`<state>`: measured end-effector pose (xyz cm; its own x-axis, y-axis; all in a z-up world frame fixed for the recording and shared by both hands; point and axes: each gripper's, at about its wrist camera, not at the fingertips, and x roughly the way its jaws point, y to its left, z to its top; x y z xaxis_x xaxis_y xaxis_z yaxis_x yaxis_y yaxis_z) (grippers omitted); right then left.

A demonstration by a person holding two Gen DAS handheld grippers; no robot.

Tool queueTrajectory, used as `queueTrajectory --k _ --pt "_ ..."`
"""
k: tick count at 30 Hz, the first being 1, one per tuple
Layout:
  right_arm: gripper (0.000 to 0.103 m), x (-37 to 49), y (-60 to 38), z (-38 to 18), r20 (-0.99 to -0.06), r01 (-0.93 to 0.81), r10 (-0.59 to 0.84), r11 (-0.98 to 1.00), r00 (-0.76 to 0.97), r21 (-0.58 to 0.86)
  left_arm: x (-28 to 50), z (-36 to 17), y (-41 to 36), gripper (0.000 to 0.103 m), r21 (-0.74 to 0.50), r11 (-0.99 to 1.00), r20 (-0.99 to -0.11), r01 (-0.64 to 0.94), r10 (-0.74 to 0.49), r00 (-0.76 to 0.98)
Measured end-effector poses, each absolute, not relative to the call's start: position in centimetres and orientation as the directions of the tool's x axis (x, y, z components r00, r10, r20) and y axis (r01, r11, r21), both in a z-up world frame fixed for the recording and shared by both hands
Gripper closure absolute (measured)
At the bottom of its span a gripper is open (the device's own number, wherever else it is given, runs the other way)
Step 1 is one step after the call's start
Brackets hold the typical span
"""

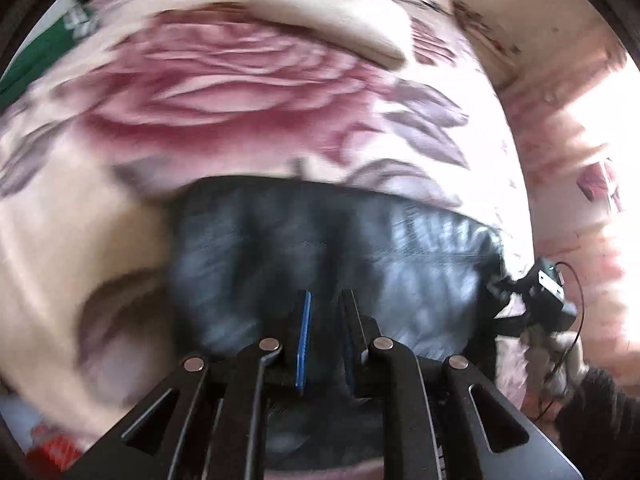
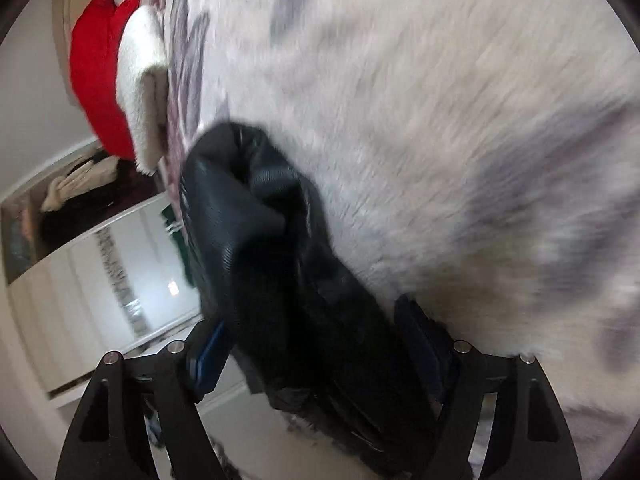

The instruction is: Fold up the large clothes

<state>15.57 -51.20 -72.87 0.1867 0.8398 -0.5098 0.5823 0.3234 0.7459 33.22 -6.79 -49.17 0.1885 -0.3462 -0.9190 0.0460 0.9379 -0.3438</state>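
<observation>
- The dark garment (image 1: pixel 328 248), a black leather-like piece with a faint sheen, lay bunched on a floral blanket (image 1: pixel 224 92) spread over the bed; both views were blurred.
- It looked fairly heavy and supple rather than stiff, with a smooth face that would likely slide between pads, so a thick edge, hem or seam seemed a safer hold than a flat panel.
- The left gripper (image 1: pixel 326 340) pointed down over the garment with its jaws nearly together; whether any cloth was pinched between them could not be told.
- The right gripper (image 2: pixel 320 344) stood with its jaws wide apart, a thick fold of the garment (image 2: pixel 256 216) lying between them, the pads apparently not pressing on it.
- A cream folded item (image 1: pixel 332 20) and something red (image 2: pixel 96 68) lay at the blanket's far side, well apart from the garment.
</observation>
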Motion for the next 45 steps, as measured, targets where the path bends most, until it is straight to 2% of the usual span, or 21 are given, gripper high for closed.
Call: queueTrajectory --k 2,3,5,7,8,9,11,15,17,27,30,32,35,39,45 --pt "0.006 16.0 -50.2 -72.9 -0.492 0.555 0.850 0.321 0.189 0.767 34.5 -51.4 -9.4 0.092 -0.379 0.923 -0.914 0.067 -0.384 0.131" --pt "0.005 16.3 -49.8 -72.9 -0.476 0.545 0.858 0.311 0.190 0.778 35.0 -53.3 -11.4 0.092 -0.390 0.916 -0.914 0.097 -0.398 0.079" --pt "0.005 17.0 -49.1 -73.2 -0.456 0.544 0.870 0.293 0.189 0.786 35.1 -55.9 -13.3 0.092 -0.360 0.924 -0.930 0.127 -0.366 0.027" --pt "0.011 17.3 -48.8 -73.5 -0.439 0.550 0.875 0.269 0.203 0.791 35.1 -58.7 -13.3 0.094 -0.352 0.931 -0.935 0.097 -0.354 0.005" --pt "0.039 17.5 -48.8 -73.5 -0.439 0.552 0.874 0.267 0.206 0.790 35.2 -59.3 -12.5 0.095 -0.377 0.925 -0.926 0.051 -0.377 0.002" --pt "0.063 17.5 -48.7 -73.6 -0.449 0.559 0.870 0.274 0.202 0.783 35.6 -59.9 -11.7 0.097 -0.399 0.917 -0.917 -0.003 -0.399 -0.007" --pt "0.068 17.6 -48.8 -73.7 -0.438 0.580 0.872 0.246 0.217 0.777 35.8 -60.6 -10.5 0.099 -0.433 0.899 -0.900 -0.068 -0.435 -0.016" --pt "0.079 17.9 -47.6 -71.7 -0.432 0.578 0.876 0.243 0.215 0.779 34.9 -59.5 -11.6 0.099 -0.363 0.931 -0.932 0.033 -0.363 0.004" --pt "0.081 17.9 -47.3 -70.4 -0.429 0.579 0.880 0.244 0.204 0.777 35.2 -59.6 -12.0 0.099 -0.347 0.937 -0.938 0.046 -0.347 0.009" --pt "0.081 22.6 -39.2 -60.5 -0.515 0.453 0.857 0.462 -0.007 0.762 34.5 -59.5 -8.4 0.099 -0.456 0.890 -0.889 0.000 -0.456 0.043" --pt "0.082 23.9 -36.1 -58.4 -0.545 0.436 0.837 0.509 -0.051 0.742 33.6 -57.6 -5.5 0.099 -0.511 0.859 -0.859 -0.046 -0.507 0.069" --pt "0.082 24.8 -33.9 -57.2 -0.575 0.429 0.815 0.548 -0.077 0.718 31.8 -54.8 -1.6 0.099 -0.554 0.827 -0.829 -0.089 -0.539 0.149" --pt "0.082 25.7 -30.4 -56.0 -0.621 0.412 0.772 0.613 -0.131 0.675 28.6 -52.4 3.6 0.099 -0.542 0.829 -0.833 -0.139 -0.507 0.220" --pt "0.082 27.0 -23.3 -54.1 -0.694 0.350 0.683 0.722 -0.226 0.597 23.7 -51.9 9.7 0.098 -0.434 0.871 -0.894 -0.228 -0.385 0.231" --pt "0.081 28.7 -10.9 -54.1 -0.760 0.308 0.561 0.824 -0.328 0.475 17.0 -53.5 15.6 0.098 -0.479 0.764 -0.877 -0.431 -0.394 0.277"
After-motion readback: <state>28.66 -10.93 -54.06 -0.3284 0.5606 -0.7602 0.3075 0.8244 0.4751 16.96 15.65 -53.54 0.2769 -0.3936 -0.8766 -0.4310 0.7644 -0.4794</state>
